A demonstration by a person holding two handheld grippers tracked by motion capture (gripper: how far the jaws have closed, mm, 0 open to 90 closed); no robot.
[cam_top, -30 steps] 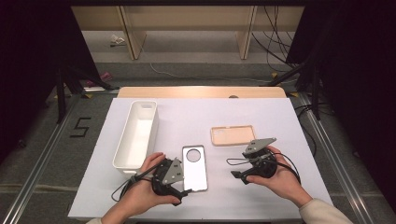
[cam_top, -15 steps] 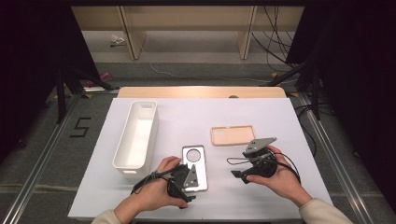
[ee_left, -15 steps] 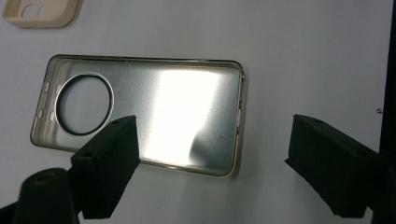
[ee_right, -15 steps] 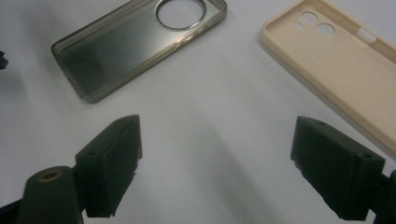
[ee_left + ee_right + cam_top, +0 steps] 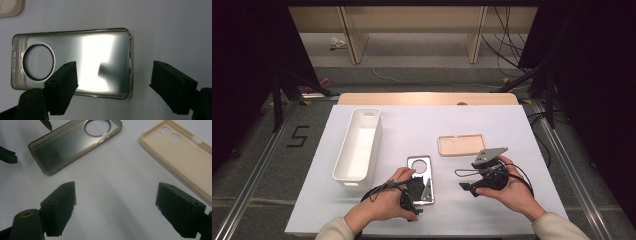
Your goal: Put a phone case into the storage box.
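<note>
Nearest us, the left tongs [image 5: 422, 192] hover wide apart over the silver phone case [image 5: 75, 62], lying flat on the counter [image 5: 412, 130] — nothing gripped yet. Right tongs [image 5: 469, 187] wait, spread too. Farther off: beige case [image 5: 461, 144], white bin [image 5: 359, 145].

A glossy grey translucent phone case [image 5: 82, 62] with a round camera cut-out is seen lying flat on a white table [image 5: 170, 30]. The left gripper [image 5: 113, 86] is held wide open above its edge.
</note>
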